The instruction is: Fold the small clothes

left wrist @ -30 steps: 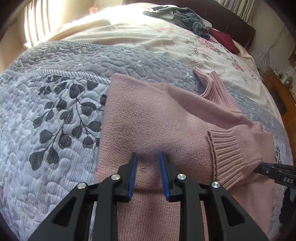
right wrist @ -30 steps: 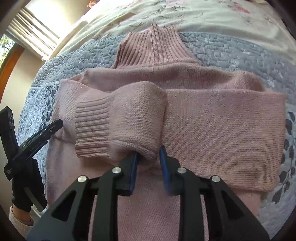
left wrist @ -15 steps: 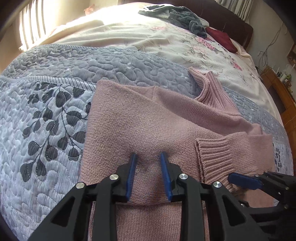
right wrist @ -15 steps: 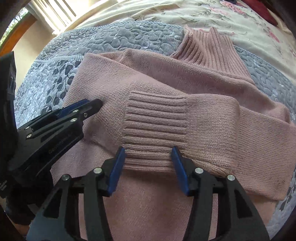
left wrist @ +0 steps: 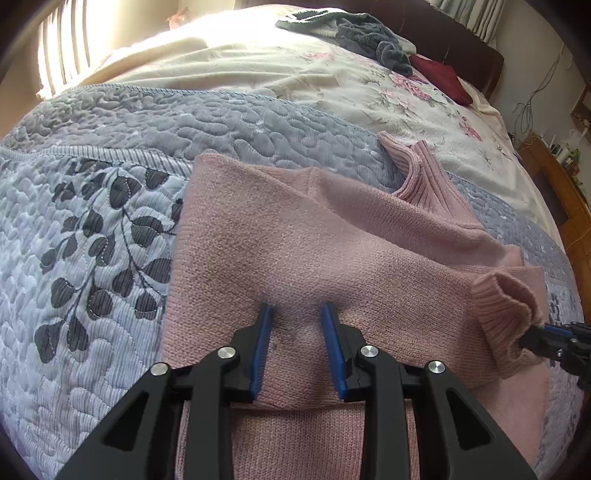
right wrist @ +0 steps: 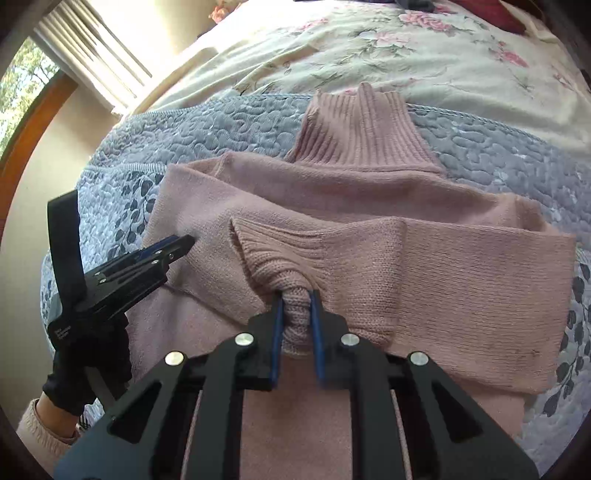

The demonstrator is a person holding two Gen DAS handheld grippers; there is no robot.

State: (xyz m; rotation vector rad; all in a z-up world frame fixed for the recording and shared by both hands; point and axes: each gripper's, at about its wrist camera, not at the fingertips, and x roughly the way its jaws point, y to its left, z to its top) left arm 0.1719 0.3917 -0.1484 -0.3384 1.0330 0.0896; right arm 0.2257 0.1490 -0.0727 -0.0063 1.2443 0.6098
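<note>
A pink knitted turtleneck sweater [left wrist: 332, 251] lies flat on the bed, with both sleeves folded across its chest and the ribbed collar [right wrist: 362, 129] pointing away. My left gripper [left wrist: 295, 310] is open, its blue pads resting on the folded left sleeve near the sweater's left side. My right gripper [right wrist: 297, 306] is shut on the ribbed cuff [right wrist: 280, 254] of the other sleeve, which is bunched and raised a little off the sweater. The left wrist view shows that cuff [left wrist: 506, 306] pinched at the far right.
The sweater rests on a grey-blue quilt [left wrist: 110, 221] with a dark leaf print. Beyond it lies a cream floral bedspread [left wrist: 332, 81] with a heap of grey clothes [left wrist: 362, 33] and a dark red cloth [left wrist: 443, 77]. A gloved hand [right wrist: 85, 369] holds the left gripper.
My right gripper opened over the ribbed cuff half a second ago and has now shut on it, bunching and lifting it. The left gripper has stayed open on the sleeve.
</note>
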